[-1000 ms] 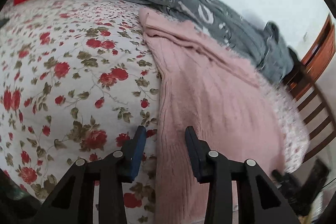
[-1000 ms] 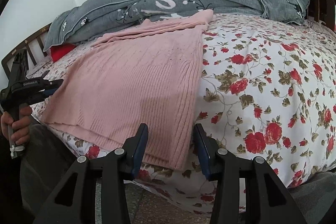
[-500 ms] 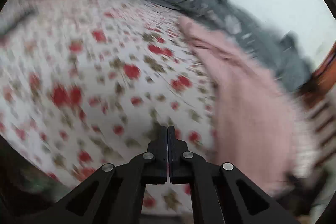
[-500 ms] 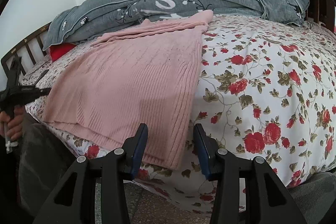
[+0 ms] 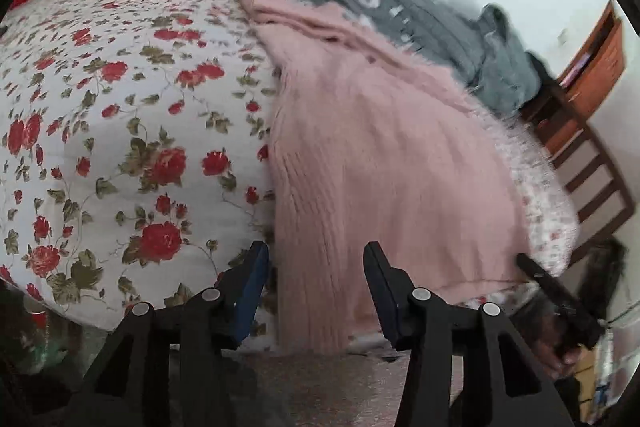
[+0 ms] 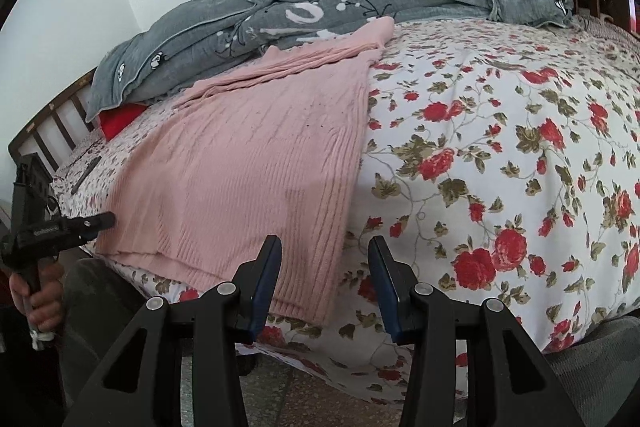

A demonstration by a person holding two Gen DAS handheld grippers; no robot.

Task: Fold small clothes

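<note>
Wooden shelf (image 5: 596, 55) only leftward

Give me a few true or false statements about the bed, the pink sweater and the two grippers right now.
1. The pink sweater lies flat on the floral bedspread. True.
2. The right gripper is clamped on the sweater. False: it is open, with the sweater's hem just beyond its fingers.
3. A grey blanket is bunched behind the sweater. True.
4. The sweater is blue. False: it is pink.
5. The left gripper holds a sock. False: its jaws are opening and nothing is gripped.
</note>
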